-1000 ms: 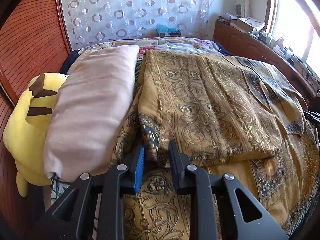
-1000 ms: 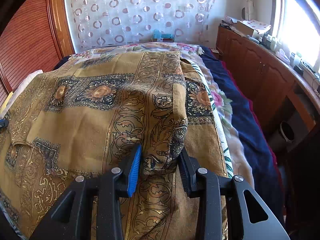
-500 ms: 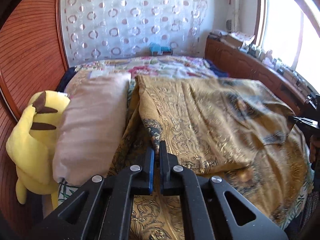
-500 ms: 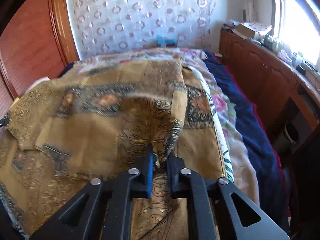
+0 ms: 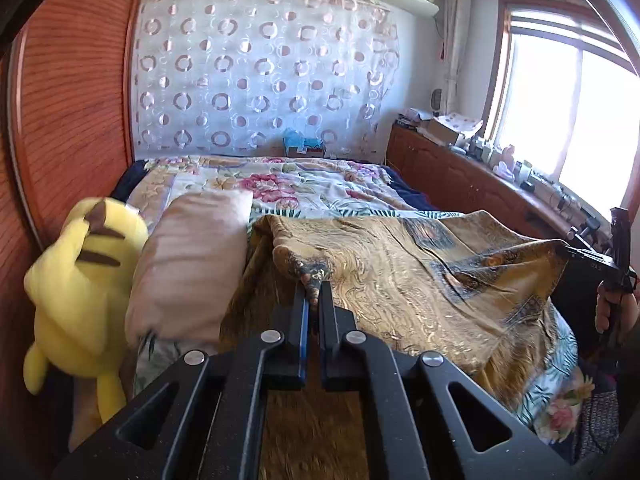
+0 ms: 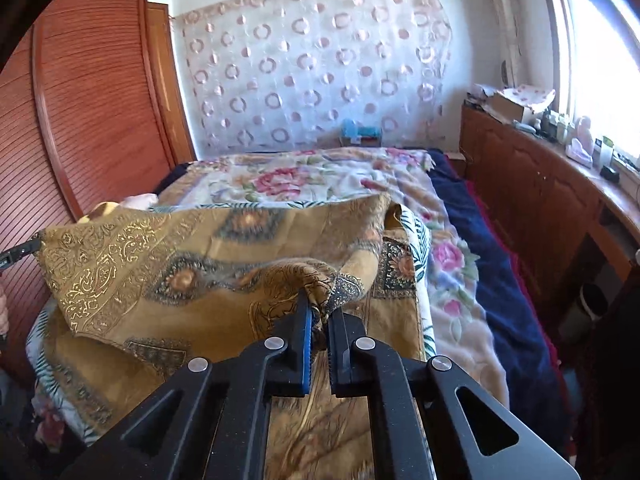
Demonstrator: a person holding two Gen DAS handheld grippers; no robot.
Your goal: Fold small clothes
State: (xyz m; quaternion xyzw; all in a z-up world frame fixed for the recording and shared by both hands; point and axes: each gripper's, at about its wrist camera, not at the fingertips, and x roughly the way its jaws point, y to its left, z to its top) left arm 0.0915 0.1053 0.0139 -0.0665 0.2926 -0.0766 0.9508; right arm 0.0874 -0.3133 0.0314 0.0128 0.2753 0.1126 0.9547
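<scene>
A gold-brown patterned cloth (image 5: 420, 280) lies over the near part of the bed and is lifted along its near edge. My left gripper (image 5: 314, 290) is shut on one corner of it. My right gripper (image 6: 320, 308) is shut on the other corner, and the cloth (image 6: 208, 248) hangs stretched between them above the bed. The right gripper also shows at the right edge of the left wrist view (image 5: 616, 264), and the tip of the left gripper at the left edge of the right wrist view (image 6: 16, 252).
A pink pillow (image 5: 188, 264) and a yellow plush toy (image 5: 80, 280) lie left of the cloth. A floral bedspread (image 6: 304, 176) covers the bed, with a navy blanket (image 6: 492, 264) on its right side. A wooden cabinet (image 6: 560, 192) runs along the window wall.
Both grippers closed on the cloth's near corners, then lifted and pulled them back toward me. The far edge of the cloth has slid nearer, uncovering the floral bedspread.
</scene>
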